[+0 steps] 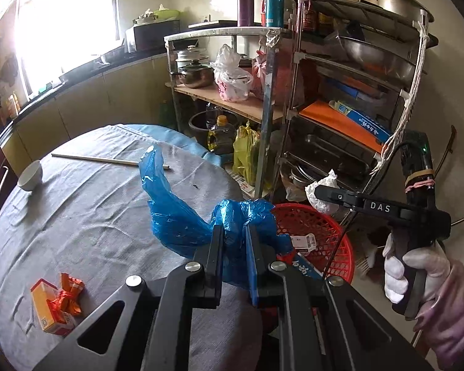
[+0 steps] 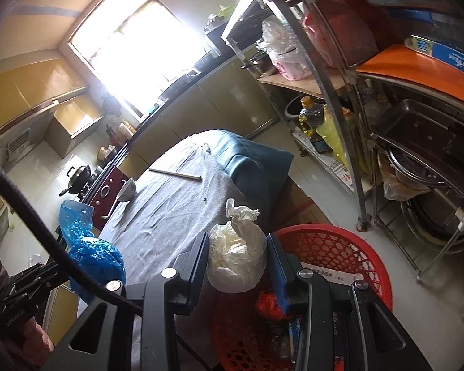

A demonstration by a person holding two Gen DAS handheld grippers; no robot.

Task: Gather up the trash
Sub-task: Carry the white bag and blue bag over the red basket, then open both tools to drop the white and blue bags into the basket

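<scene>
The left tool (image 1: 234, 241) is squeezed almost shut on a blue bag (image 1: 182, 216). The bag hangs at the edge of the table (image 1: 77, 216), part of it over the red basket (image 1: 331, 232). The right tool (image 2: 237, 256) is closed tight around a white bag (image 2: 236, 259), held just beside the basket (image 2: 340, 247) rim.

I think the job now is to drop both bags in. To do it well, bring each bag right over the middle of the basket first. Then open the tool wide, so the thin plastic slips off and does not stick to the pads. The blue bag is long and floppy, so lower it in, or its tail may catch on the table or hang over the rim.

An orange box (image 1: 51, 309) and a wrapper (image 1: 68, 296) lie on the table, not yet picked up.
</scene>
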